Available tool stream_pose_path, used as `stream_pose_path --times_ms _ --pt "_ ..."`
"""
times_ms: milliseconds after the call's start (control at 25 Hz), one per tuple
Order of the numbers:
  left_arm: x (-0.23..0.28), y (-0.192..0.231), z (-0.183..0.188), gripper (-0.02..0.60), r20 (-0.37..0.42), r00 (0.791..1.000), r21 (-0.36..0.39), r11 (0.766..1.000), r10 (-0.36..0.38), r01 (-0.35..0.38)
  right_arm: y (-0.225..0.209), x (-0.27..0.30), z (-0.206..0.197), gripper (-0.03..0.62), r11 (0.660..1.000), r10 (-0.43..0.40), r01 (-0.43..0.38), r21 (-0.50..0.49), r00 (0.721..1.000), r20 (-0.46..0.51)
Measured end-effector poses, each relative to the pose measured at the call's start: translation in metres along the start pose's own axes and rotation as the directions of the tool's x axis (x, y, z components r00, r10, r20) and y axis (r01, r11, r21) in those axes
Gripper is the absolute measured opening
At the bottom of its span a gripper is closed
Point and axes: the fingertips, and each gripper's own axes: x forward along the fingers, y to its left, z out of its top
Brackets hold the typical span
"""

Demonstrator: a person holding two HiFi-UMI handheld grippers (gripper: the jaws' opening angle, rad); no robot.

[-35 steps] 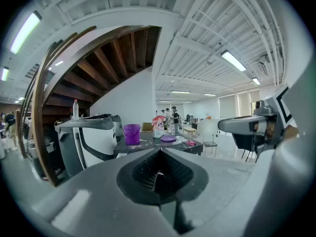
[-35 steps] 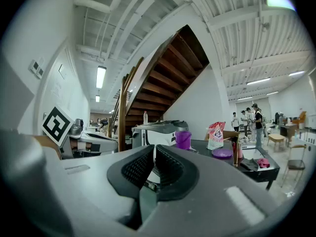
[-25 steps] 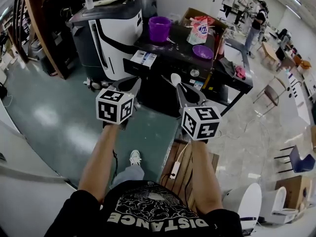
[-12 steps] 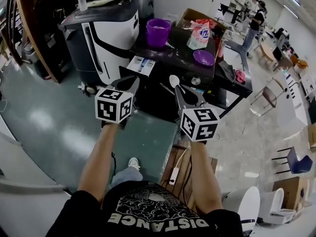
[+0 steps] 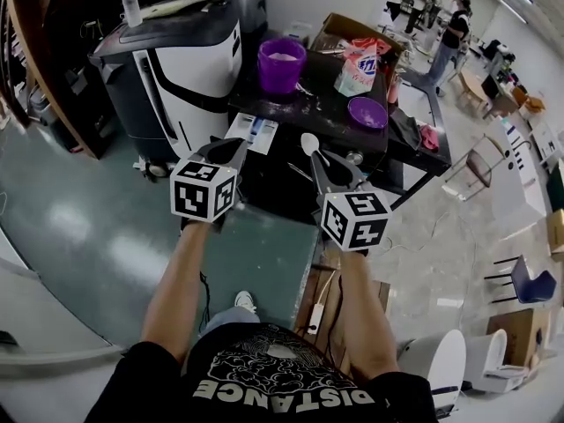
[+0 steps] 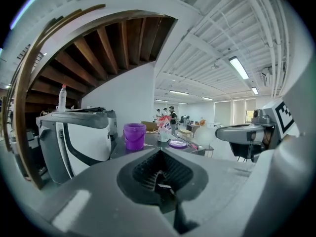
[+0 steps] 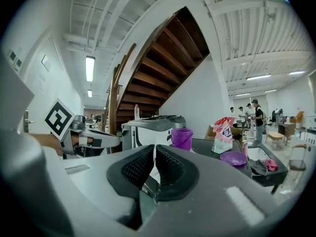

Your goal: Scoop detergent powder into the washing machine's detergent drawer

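Observation:
The washing machine (image 5: 317, 104) has a dark top, and its detergent drawer (image 5: 251, 132) stands pulled out at the front left. On top stand a purple cup (image 5: 281, 63) with powder, a detergent bag (image 5: 357, 69) and a purple lid (image 5: 367, 111). My right gripper (image 5: 328, 167) is shut on a white spoon (image 5: 310, 142), whose bowl points up, short of the machine's front. My left gripper (image 5: 238, 146) is shut with nothing in it, just below the drawer. In the right gripper view the pads (image 7: 136, 169) close on the spoon's handle; the cup (image 7: 181, 137) shows beyond.
A black-and-white appliance (image 5: 176, 55) with a bottle (image 5: 132, 5) on it stands left of the machine. A wooden pallet with a power strip (image 5: 315, 296) lies by my feet. Several people (image 5: 441, 7) stand at the far back right, near chairs (image 5: 524, 285).
The washing machine and its drawer have come closer and lower in the head view. Both grippers keep their pose, and the spoon stays in the right one.

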Motion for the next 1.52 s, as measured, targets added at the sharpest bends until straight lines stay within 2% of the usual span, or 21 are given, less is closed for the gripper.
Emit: stream_pose_path --times_ms 720,1120,1520 --pt "0.043 0.075 0.009 0.000 -0.034 0.997 0.001 0.997 -0.072 0.073 0.009 0.089 0.019 0.037 0.998 -0.055 0.055 0.002 0.998 -0.030" --pt "0.063 0.094 0.013 0.000 -0.036 0.993 0.002 0.994 -0.109 0.109 0.007 0.113 0.019 0.037 0.997 -0.081 0.082 0.014 0.996 -0.035" --pt "0.090 0.107 0.020 0.000 -0.035 0.993 0.025 0.994 -0.110 0.111 -0.008 0.140 0.022 0.037 0.997 -0.079 0.079 0.014 0.997 -0.015"
